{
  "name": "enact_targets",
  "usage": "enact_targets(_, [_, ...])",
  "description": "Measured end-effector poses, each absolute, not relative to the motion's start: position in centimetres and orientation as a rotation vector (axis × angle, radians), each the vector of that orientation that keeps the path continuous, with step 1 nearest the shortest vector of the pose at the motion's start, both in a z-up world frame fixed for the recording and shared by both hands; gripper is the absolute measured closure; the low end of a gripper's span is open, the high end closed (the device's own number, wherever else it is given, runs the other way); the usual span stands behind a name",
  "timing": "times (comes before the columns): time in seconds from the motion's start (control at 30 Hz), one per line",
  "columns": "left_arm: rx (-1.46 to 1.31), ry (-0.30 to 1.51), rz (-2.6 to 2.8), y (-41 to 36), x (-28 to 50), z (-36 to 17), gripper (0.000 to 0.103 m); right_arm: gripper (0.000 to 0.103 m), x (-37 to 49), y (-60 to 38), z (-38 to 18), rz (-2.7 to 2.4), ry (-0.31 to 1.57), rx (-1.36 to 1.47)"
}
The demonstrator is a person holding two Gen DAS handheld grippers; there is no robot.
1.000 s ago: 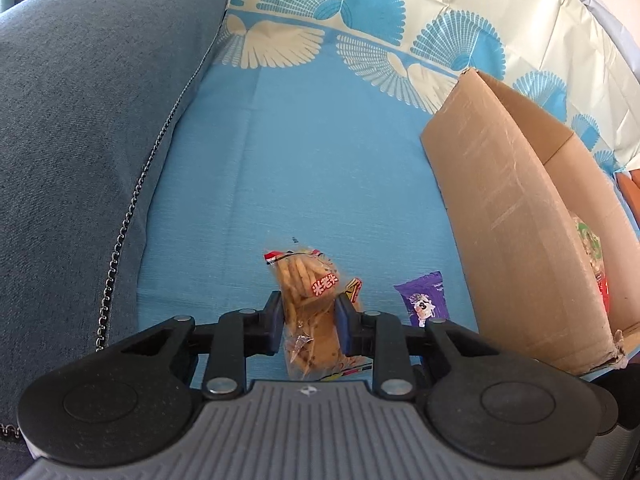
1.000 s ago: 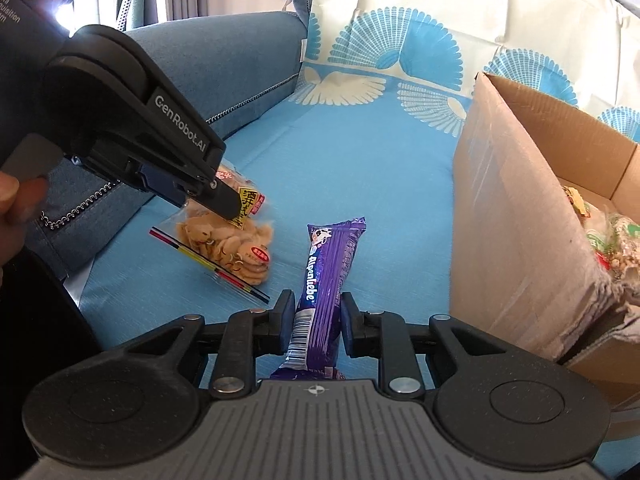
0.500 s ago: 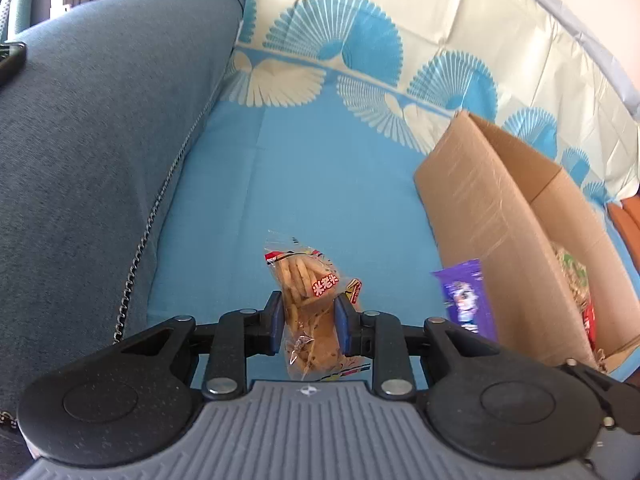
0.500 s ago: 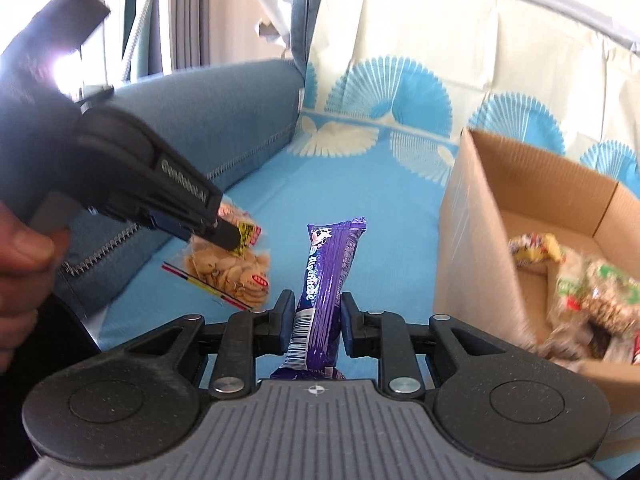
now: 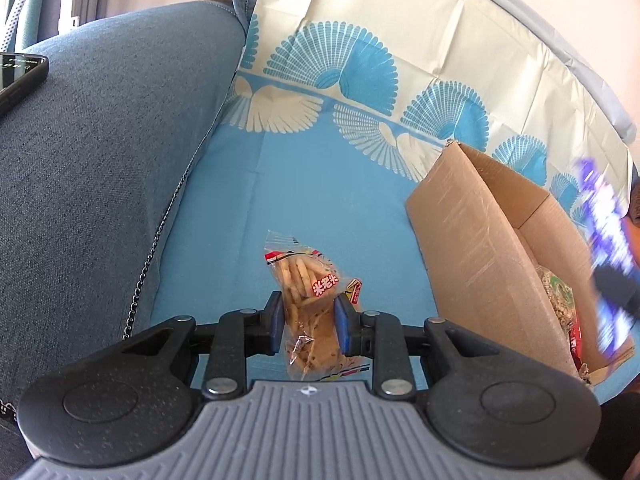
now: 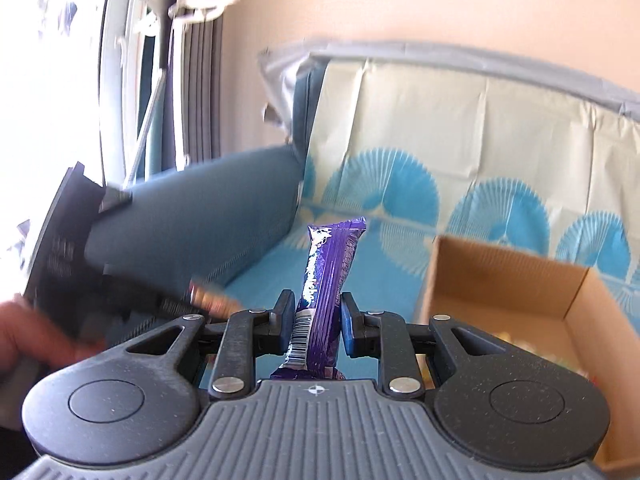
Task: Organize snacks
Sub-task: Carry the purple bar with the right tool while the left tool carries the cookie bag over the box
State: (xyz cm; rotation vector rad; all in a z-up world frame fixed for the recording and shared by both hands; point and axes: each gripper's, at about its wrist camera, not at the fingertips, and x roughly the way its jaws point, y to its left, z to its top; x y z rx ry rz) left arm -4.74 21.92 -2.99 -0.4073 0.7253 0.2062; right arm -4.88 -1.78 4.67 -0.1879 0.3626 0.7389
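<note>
Two grips | left gripper (image 5: 308,322) clamps cracker-stick bag (image 5: 306,300) mid-pack | right gripper (image 6: 316,322) clamps purple candy bar (image 6: 326,280), top protruding past fingers

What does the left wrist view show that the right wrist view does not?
Only the left wrist view: the phone on the sofa arm, and the left gripper shut on the cracker bag.
Only the right wrist view: the window, curtains, and the right gripper shut on the barcode end of the purple bar.
Both: the cardboard box, the patterned blue cover, and that bar.
</note>
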Motion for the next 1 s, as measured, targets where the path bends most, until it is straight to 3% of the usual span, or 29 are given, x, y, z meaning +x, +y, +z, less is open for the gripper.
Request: enact_targets(1.0, [-0.412,0.649,0.388,21.2,-5.4,-1.0,0.074,0.078,-0.1,-6.8,4.2,0.658,0.407,0.029])
